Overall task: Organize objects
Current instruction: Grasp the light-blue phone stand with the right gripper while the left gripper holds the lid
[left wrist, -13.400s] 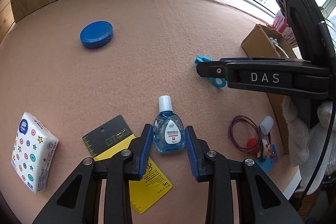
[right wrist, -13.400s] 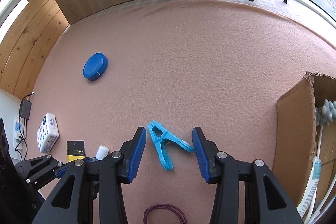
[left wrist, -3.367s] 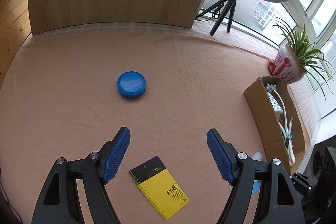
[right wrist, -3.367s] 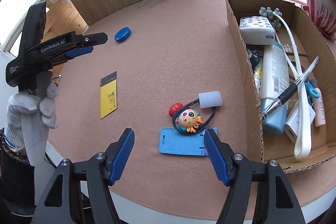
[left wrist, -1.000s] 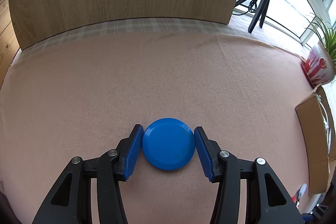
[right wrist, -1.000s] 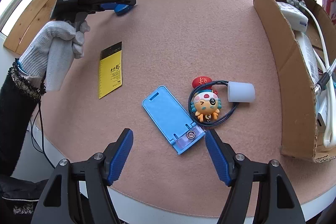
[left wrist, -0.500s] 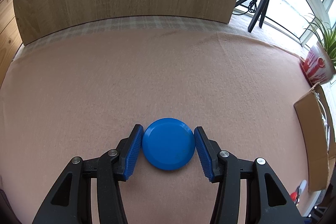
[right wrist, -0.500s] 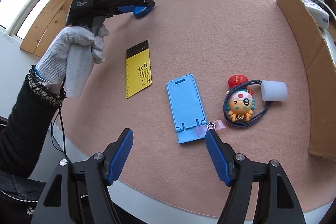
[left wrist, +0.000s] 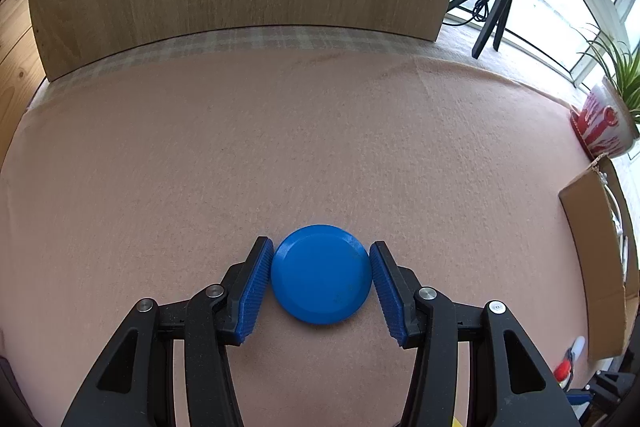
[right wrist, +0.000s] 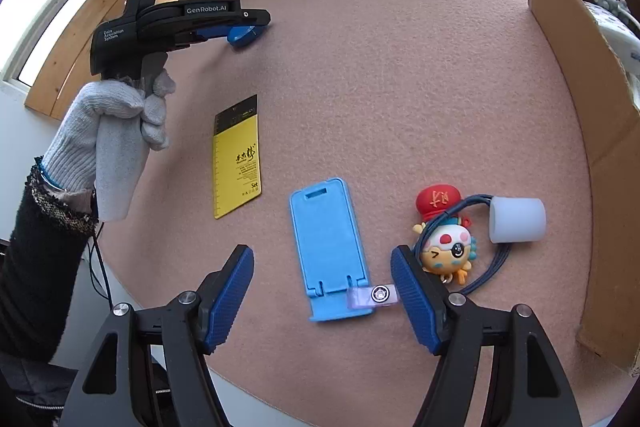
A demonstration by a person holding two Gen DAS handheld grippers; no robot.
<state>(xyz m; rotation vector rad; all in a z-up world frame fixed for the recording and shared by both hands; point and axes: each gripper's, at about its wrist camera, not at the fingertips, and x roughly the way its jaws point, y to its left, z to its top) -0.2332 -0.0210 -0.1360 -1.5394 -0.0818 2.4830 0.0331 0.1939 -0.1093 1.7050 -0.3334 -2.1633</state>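
Left gripper (left wrist: pixel 320 277) clamps the blue disc (left wrist: pixel 320 274); right gripper (right wrist: pixel 322 289) — wide — straddles the phone stand (right wrist: pixel 326 249); cardboard box (right wrist: pixel 576 99) part-filled — several items remain.

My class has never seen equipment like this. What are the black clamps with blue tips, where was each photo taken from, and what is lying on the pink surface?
No robot here: a gloved person holds a two-finger gripper in each hand, each with a fisheye camera looking along its fingers. In the left camera's picture, the left gripper has its blue pads against both sides of a blue round disc. The right camera's picture shows the right gripper open above a light blue phone stand. Nearby lie a yellow card, a cartoon keychain and a cardboard box.
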